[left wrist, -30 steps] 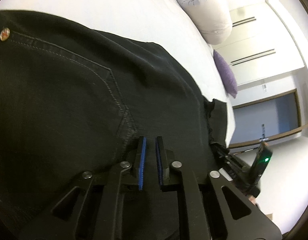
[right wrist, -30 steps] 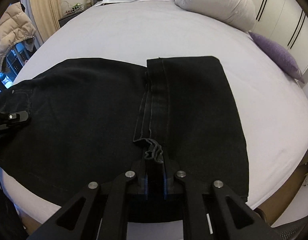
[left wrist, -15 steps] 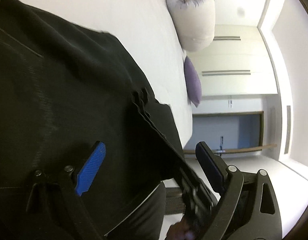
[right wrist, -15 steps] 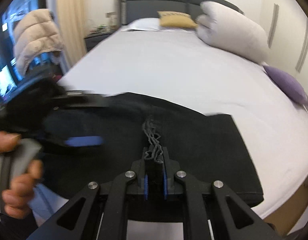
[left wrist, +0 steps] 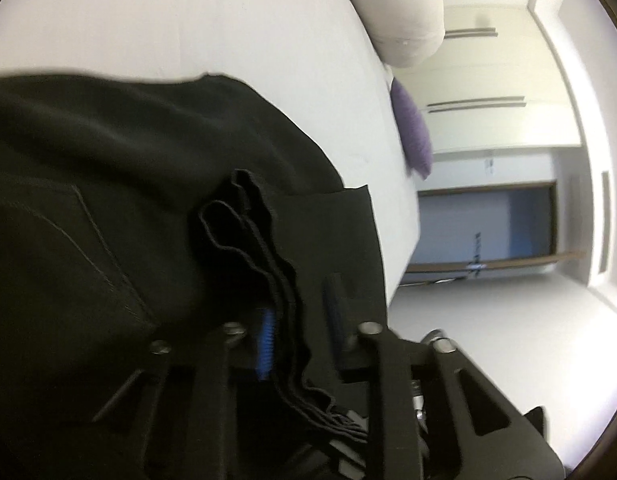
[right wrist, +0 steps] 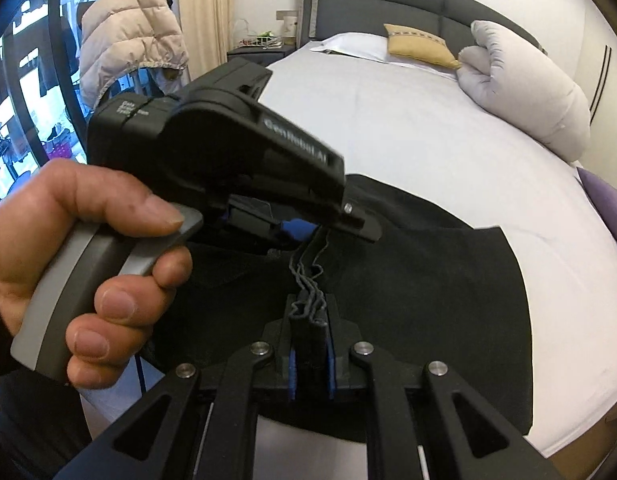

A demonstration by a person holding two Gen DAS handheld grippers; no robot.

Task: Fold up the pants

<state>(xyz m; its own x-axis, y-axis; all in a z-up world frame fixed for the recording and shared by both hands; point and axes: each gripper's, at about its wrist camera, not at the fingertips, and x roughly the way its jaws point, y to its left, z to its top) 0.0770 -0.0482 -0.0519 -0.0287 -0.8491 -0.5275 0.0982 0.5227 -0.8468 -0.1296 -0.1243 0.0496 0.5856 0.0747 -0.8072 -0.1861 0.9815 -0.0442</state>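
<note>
Black pants (right wrist: pixel 428 280) lie partly folded on the white bed; they also fill the left wrist view (left wrist: pixel 108 200). My right gripper (right wrist: pixel 310 320) is shut on the stacked hem edges (right wrist: pixel 308 280) and lifts them off the bed. My left gripper (left wrist: pixel 300 320) is open, its jaws on either side of the same stacked edges (left wrist: pixel 268 252), just ahead of the right gripper. In the right wrist view the left gripper (right wrist: pixel 304 228) comes in from the left, held by a hand (right wrist: pixel 88 260).
The white bed (right wrist: pixel 388 120) stretches ahead, with a grey rolled duvet (right wrist: pixel 528 92), a yellow cushion (right wrist: pixel 420 44) and a purple cushion (right wrist: pixel 604 204). A beige puffer jacket (right wrist: pixel 132 40) hangs at the left. The bed's edge (left wrist: pixel 404 240) is close.
My left gripper opened, left the waist area and swung across to the lifted hem edges. My right gripper raised those edges off the bed and stayed shut on them.
</note>
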